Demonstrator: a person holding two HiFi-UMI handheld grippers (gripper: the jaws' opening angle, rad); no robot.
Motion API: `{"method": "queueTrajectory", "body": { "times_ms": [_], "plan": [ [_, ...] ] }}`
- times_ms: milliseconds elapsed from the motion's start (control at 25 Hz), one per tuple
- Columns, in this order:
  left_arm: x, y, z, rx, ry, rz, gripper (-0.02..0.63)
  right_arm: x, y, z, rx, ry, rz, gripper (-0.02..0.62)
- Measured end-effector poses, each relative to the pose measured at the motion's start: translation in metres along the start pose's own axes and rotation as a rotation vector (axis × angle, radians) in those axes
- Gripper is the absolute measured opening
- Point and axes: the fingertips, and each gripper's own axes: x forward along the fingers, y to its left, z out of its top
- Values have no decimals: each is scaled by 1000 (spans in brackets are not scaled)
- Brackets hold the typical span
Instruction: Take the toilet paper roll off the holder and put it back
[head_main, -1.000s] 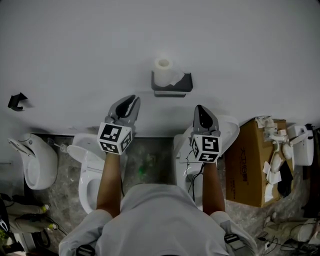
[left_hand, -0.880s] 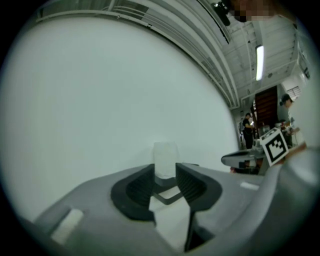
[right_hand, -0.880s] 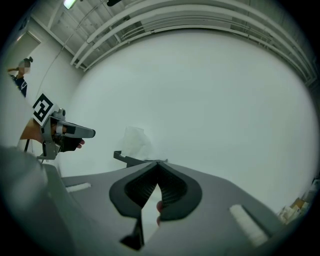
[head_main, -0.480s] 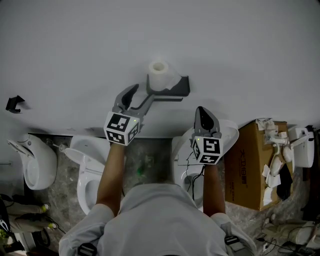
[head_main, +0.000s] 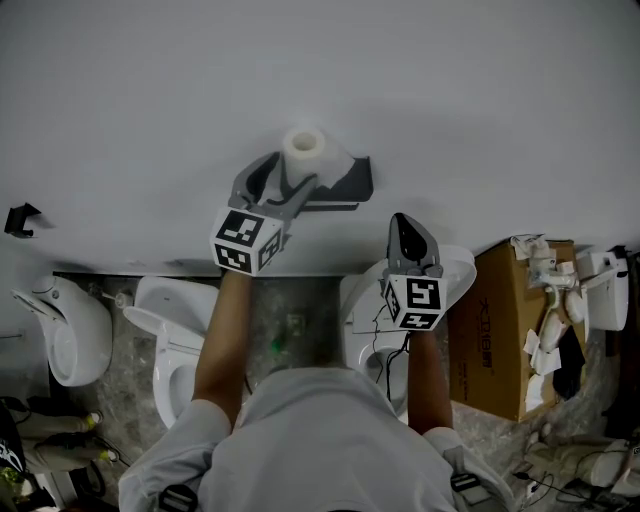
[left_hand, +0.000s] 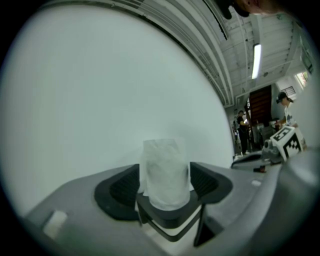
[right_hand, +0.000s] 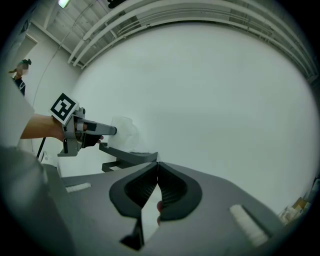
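The left gripper (head_main: 288, 175) stands wide apart, its jaws just having been opening, and the toilet paper roll (head_main: 303, 148) sits between the two pads; in the left gripper view they flank it closely on both sides, and as far as I can tell they are not pressing on it yet. The roll stands upright at the left end of the dark holder (head_main: 345, 180), which is fixed to the pale wall (head_main: 480, 100). A loose sheet hangs off it towards the holder's middle. The right gripper (right_hand: 157, 170) is clenched on nothing and waits level, well to the side. The risks lie in the closing. The lower edges of the jaws look very near the holder's lip, so a low squeeze could catch the bracket instead of the paper. A soft roll may also dent or twist if it is gripped off-centre. If the loose sheet snags during the lift, the paper may unwind or slip free towards the toilet (head_main: 170, 300) below.
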Motion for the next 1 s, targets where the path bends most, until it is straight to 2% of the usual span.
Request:
{"method": "queueTrajectory", "body": {
  "times_ms": [360,760,1000],
  "plan": [
    [23,-3,-2,29,10,-45,293,9,-8,-4,-7,9,-3,3],
    [20,-5,2,18,-3,-33,284,0,-10,-5,-1,16,-9,3],
    [9,-3,17,11,-41,-16,282,-7,-5,0,-12,11,0,2]
  ]
}}
